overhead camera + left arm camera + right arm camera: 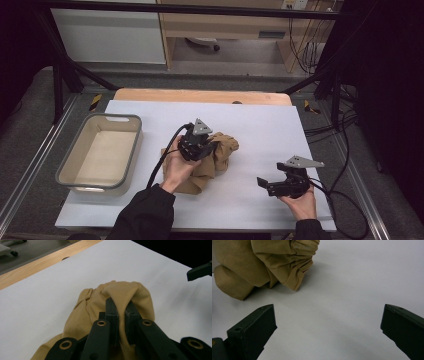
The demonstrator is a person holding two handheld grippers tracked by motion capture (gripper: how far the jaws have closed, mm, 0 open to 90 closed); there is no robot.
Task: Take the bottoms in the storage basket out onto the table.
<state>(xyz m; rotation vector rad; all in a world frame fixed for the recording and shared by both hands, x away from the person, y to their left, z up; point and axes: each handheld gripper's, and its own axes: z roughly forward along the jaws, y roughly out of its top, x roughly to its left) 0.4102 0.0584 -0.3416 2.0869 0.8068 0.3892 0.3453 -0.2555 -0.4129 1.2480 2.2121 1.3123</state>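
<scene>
Your left gripper point(206, 144) has its fingers point(112, 315) pinching a fold of the tan cloth point(212, 160), which lies crumpled in a heap on the white bench point(260, 125), near the middle and a little to the right of the grey bin point(100, 150). In the left gripper view the fabric bunches up between the two fingers and humps over their tips, so the grip looks sound. Your right gripper point(272, 185) rests well to the right of the cloth, near the front edge, with its fingers point(253, 327) spread wide over bare bench and holding nothing. As I judge it, you are early in the work: the cloth is caught at one point only, but it is neither lifted clear, nor spread flat, nor folded, and the bin stands empty. What is left is nearly everything: raising the pinched fold, bringing your right gripper in to take a second hold, and then laying the cloth out or carrying it leftward to the bin.
</scene>
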